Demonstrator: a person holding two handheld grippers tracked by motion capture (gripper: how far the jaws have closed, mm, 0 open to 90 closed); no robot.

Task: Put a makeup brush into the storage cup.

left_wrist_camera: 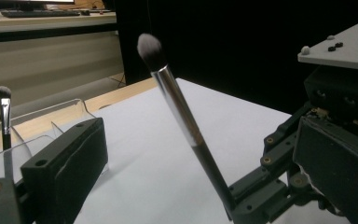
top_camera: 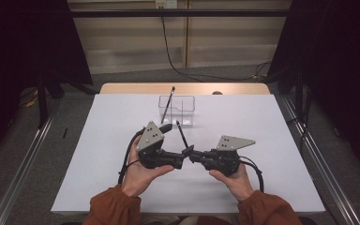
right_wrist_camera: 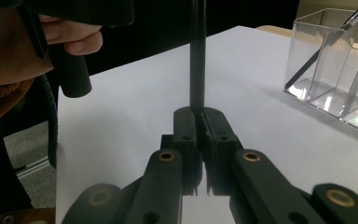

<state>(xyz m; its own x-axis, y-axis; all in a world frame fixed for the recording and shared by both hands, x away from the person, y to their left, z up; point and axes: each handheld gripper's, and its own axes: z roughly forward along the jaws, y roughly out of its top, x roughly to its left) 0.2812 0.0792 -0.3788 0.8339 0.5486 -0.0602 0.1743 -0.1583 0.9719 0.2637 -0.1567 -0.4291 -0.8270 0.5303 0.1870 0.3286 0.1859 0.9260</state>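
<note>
Fingers of the right gripper (right_wrist_camera: pixel 200 122) are fully closed on the lower handle of a makeup brush (left_wrist_camera: pixel 179 109), pads pressing the dark shaft from both sides. That brush stands tilted above the table (top_camera: pixel 103 154), bristle end up, handle end clamped; in the high view it (top_camera: pixel 182 134) rises from between the 2 grippers toward the clear organizer (top_camera: pixel 176 108).

Left gripper (top_camera: pixel 180 159) state: 1 black finger (left_wrist_camera: pixel 67 161) is visible in the left gripper view, nothing touches it, and the other is out of frame. Whether its jaws stand open or closed cannot be told. It holds nothing visible and sits just beside the right gripper's tip.

Progress assessment:
1. Done: 1 thin brush (top_camera: pixel 168 105) already stands leaning in a left compartment of the organizer.
2. In hand: the second, larger brush is lifted clear of the table and securely gripped.
3. Remaining: carry this brush to the organizer, which sits toward the far edge of the table, align it over a free compartment, lower it handle first, and release.

Judged from these positions, the work is roughly at its midpoint.
</note>
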